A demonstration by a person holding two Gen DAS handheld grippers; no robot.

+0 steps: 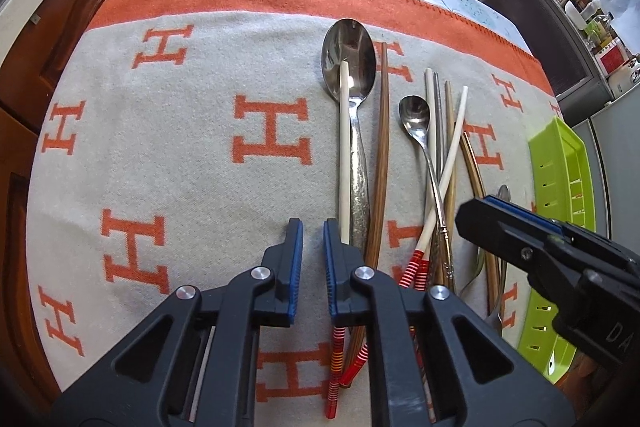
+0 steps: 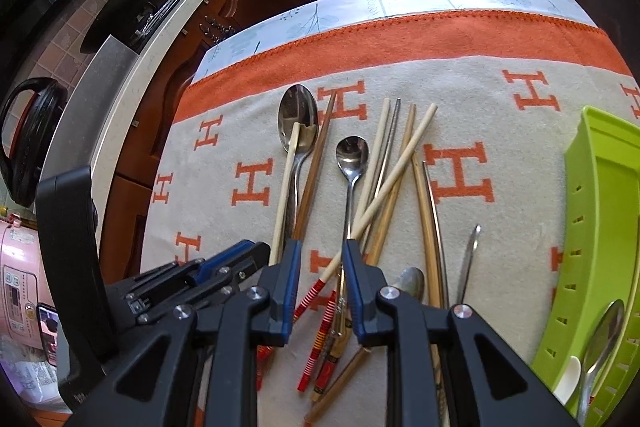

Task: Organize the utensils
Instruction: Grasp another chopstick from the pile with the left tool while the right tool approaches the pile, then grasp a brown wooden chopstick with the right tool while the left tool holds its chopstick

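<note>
Steel and wood across the blanket [image 1: 192, 155]: large spoon [image 1: 349, 61] at 12 o'clock, small spoon [image 1: 415, 115] and chopsticks [image 1: 450, 147] toward 1, green tray [image 1: 560, 163] at 3. Left gripper [image 1: 313, 227] empty, jaws apart. Right gripper [image 2: 320, 251] likewise parted, over the chopsticks.

Left of the large spoon [image 1: 349, 61] the blanket [image 1: 180, 155] lies bare right out to its edge, wide room for a gripper to pass. Right of that spoon the way is crowded: chopsticks [image 1: 448, 163] and a small spoon [image 1: 416, 117] lie crossed in a loose heap, touching one another, with only narrow strips of cloth between. Further right of the spoon, past the heap, the green tray [image 2: 600, 195] walls off that side, and a spoon [image 2: 602, 339] lies inside it
</note>
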